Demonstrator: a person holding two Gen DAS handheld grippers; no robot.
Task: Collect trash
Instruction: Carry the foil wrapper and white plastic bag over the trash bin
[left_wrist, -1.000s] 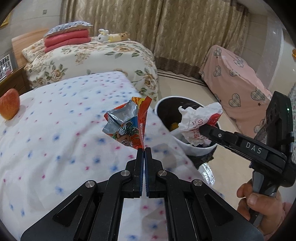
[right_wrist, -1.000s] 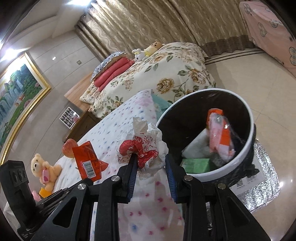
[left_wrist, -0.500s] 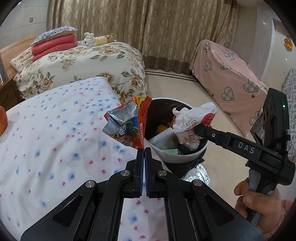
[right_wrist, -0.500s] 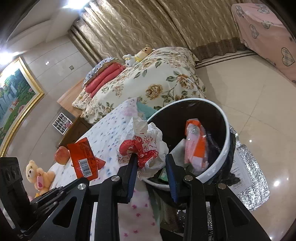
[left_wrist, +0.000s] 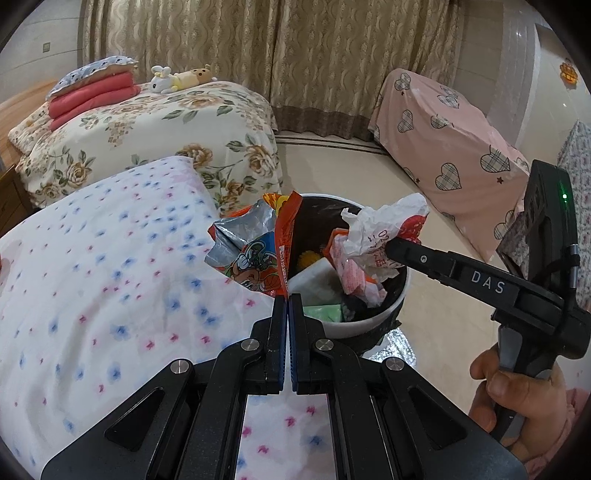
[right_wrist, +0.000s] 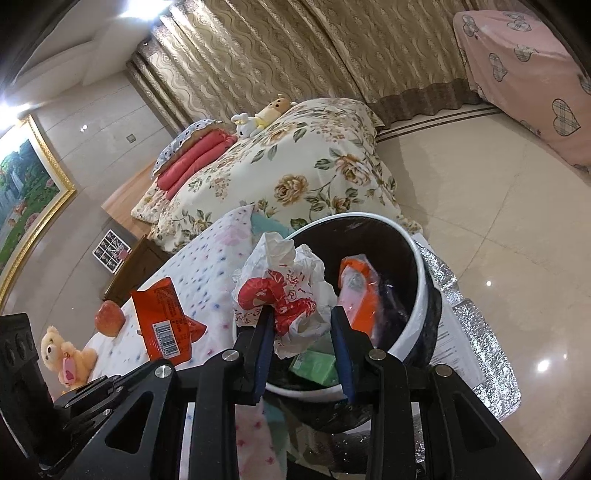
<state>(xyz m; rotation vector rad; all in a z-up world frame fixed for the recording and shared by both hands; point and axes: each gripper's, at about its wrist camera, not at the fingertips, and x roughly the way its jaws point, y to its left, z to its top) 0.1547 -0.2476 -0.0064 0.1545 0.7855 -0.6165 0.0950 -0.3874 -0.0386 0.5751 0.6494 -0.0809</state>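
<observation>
Trash in both grippers, held at the bin (left_wrist: 400, 291). Left gripper (left_wrist: 287, 301): jaws pressed together on the lower edge of a foil snack wrapper (left_wrist: 255, 247), orange and silver with a cartoon print. Wrapper stands upright above the fingertips, at the bin's near rim, over the edge of the spotted sheet (left_wrist: 92, 277). Right gripper (right_wrist: 301, 325): jaws part-way apart, clamped on a crumpled white paper (right_wrist: 284, 295) with red print. Paper sits above the bin opening, near side. Bin (right_wrist: 419, 306): white rim, black liner, standing on the floor just beside the bed. Inside: an orange-and-pink packet (right_wrist: 356, 295) leaning on the wall, a green pack (right_wrist: 316, 367) at the bottom, a white item beside it. On the sheet in the right view: an apple (right_wrist: 109, 318) and a teddy bear (right_wrist: 68, 356), well apart from the bin. Silver foil mat (right_wrist: 476, 347) lies under the bin.
</observation>
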